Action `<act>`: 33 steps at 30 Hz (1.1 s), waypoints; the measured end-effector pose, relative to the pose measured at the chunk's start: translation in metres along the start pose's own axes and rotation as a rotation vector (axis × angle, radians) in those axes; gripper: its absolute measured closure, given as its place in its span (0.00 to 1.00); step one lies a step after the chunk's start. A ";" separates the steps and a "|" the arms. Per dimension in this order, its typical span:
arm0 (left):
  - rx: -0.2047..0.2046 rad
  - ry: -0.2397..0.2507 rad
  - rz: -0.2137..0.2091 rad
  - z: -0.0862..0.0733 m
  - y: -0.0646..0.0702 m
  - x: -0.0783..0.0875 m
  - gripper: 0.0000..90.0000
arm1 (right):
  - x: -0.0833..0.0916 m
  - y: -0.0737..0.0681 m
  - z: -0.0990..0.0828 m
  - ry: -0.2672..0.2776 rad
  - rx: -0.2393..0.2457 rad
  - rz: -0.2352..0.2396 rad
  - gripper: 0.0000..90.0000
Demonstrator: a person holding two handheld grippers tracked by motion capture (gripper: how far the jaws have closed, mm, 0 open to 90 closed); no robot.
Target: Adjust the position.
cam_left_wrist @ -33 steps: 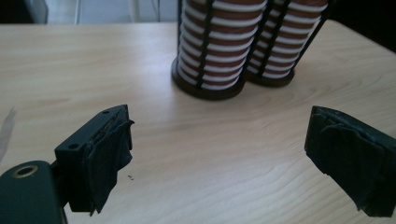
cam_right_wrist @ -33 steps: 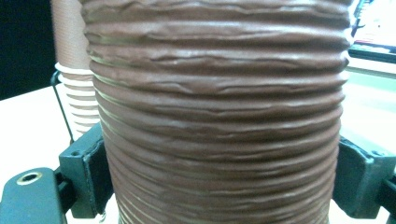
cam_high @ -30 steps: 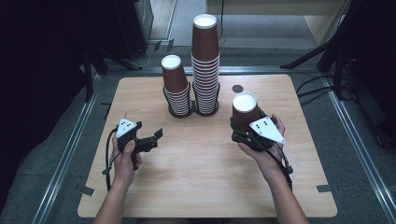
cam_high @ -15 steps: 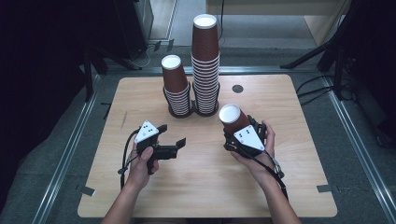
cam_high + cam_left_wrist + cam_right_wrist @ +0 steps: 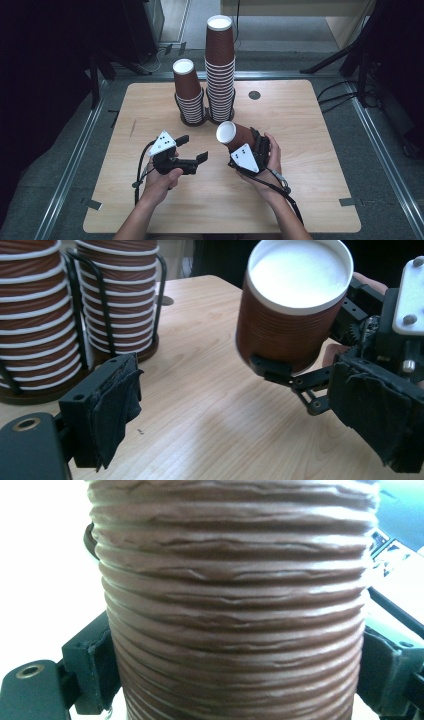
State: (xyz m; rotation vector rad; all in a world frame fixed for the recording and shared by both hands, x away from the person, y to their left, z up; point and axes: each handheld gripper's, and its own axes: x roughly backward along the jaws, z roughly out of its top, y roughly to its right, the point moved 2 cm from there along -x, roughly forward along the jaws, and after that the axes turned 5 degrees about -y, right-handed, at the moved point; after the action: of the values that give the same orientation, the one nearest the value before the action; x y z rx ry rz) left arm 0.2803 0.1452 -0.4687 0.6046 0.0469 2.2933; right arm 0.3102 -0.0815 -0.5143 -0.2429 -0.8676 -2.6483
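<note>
Table (image 5: pixel 310 200): light wooden top, bare under both grippers.
Tall stack (image 5: pixel 220 70): brown ribbed cups nested in a black wire holder, well beyond the jaws of both grippers, upright, white base up.
Short stack (image 5: pixel 189 97): same cups, just beside the tall stack on its left, also in a wire holder; in the left gripper view both stacks stand beyond the left-hand jaw.
Right gripper (image 5: pixel 239 146): jaws clenched on the single cup, one padded jaw on each side of the ribbed wall, seen at both edges of the right gripper view.
Single cup (image 5: pixel 235 136): brown, ribbed, between the right gripper's jaws, tilted, its white end toward the left gripper and lifted off the table.
Left gripper (image 5: pixel 191 150): jaws released and spread wide, nothing between them; the cup sits just beyond its right-hand jaw, not touching it.
Hole (image 5: pixel 254 95): small dark round mark in the table, far beyond the right gripper.
</note>
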 end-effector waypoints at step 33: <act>-0.023 0.009 -0.046 0.009 0.015 0.000 0.15 | 0.012 -0.038 0.021 0.120 0.225 0.062 0.12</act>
State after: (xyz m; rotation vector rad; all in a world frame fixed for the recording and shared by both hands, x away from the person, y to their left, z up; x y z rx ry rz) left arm 0.2744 0.1334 -0.4579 0.5760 0.0377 2.2487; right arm 0.2865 -0.0435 -0.5146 -0.0526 -1.0884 -2.4537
